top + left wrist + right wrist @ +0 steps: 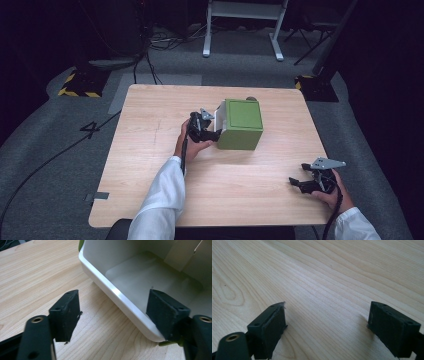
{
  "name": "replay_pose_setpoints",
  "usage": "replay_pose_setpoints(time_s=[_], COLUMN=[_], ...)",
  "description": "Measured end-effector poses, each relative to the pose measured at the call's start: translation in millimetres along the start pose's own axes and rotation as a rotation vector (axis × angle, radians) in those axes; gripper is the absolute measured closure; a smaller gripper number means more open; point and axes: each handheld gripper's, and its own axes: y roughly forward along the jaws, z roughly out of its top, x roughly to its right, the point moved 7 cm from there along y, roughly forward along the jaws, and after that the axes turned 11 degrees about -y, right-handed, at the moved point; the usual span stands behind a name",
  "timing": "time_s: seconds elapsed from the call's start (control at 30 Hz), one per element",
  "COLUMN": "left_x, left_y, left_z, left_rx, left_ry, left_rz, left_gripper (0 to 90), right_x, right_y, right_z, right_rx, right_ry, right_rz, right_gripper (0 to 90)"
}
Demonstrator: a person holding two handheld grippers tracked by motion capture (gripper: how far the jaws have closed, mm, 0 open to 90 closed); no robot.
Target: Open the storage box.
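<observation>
Left gripper (pixel 113 315) wide, straddling white rim (pixel 117 296) of green box (pixel 241 125) mid-desk; seat deeper, then close. Right gripper (pixel 327 327) wide, idle near desk's right edge.

Lab or test studio: dark drapes behind the wooden table (pixel 150 150), grey carpet, hazard-striped stand bases (pixel 80 82) and floor cables beyond it.
</observation>
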Motion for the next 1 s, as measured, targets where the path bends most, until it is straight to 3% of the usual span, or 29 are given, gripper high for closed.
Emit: replay_pose_setpoints(time_s=[0.07, 0.27, 0.63, 1.0], left_x=[0.8, -1.7, -8.2, -20.1], left_y=[1.0, 1.0, -2.3, -9.3], left_z=[0.0, -0.6, -2.8, -5.6], left_rx=[0.0, -0.005, -0.016, -0.02], left_ry=[0.001, -0.001, -0.005, -0.022], left_rz=[0.014, 0.017, 0.03, 0.045], left_gripper=[33.9, 35.7, 52.5, 52.0], right_x=[0.0, 0.0, 0.0, -0.2], right_y=[0.0, 0.0, 0.0, -0.2], right_z=[0.0, 0.0, 0.0, -0.2], right_rx=[0.0, 0.0, 0.0, 0.001], right_ry=[0.0, 0.0, 0.0, 0.0], right_rz=[0.0, 0.0, 0.0, 0.0], right_gripper=[14.5, 14.5, 14.5, 14.5])
